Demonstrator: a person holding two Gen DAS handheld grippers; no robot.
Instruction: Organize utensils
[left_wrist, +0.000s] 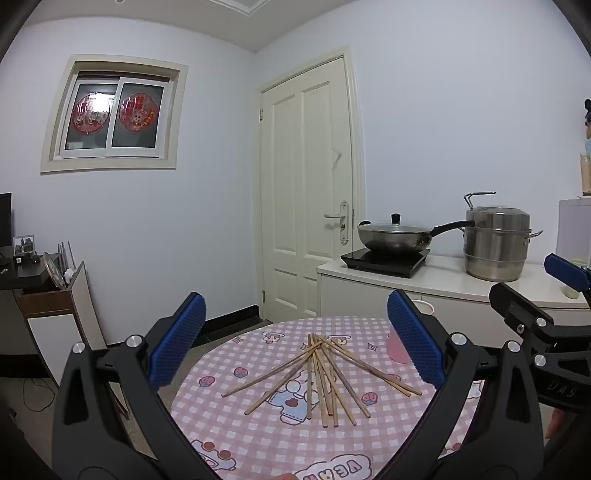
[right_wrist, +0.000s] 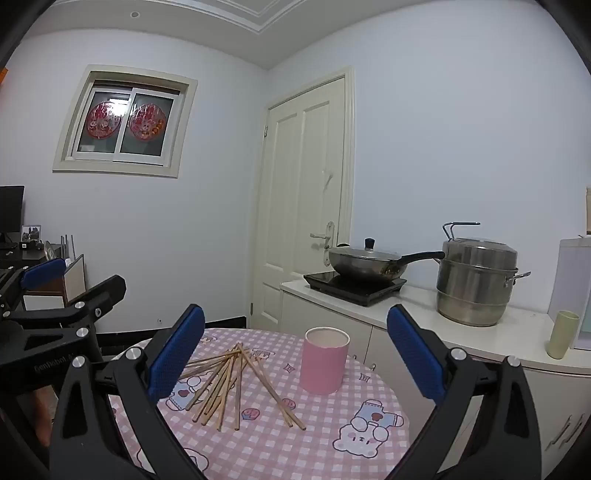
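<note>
Several wooden chopsticks (left_wrist: 325, 380) lie fanned in a loose pile on the round table with a pink checked cloth (left_wrist: 258, 435). The pile also shows in the right wrist view (right_wrist: 229, 384). A pink cylindrical holder (right_wrist: 325, 360) stands upright and empty to the right of the pile; in the left wrist view it (left_wrist: 395, 349) is partly hidden behind my finger. My left gripper (left_wrist: 295, 343) is open and empty, above the table's near side. My right gripper (right_wrist: 295, 354) is open and empty, to the right of the left one.
A white counter (right_wrist: 406, 314) stands right of the table with an induction hob and lidded wok (right_wrist: 364, 264), a steel steamer pot (right_wrist: 476, 280) and a pale green cup (right_wrist: 563, 334). A closed door (right_wrist: 303, 199) is behind. A dark desk (left_wrist: 22, 273) is at left.
</note>
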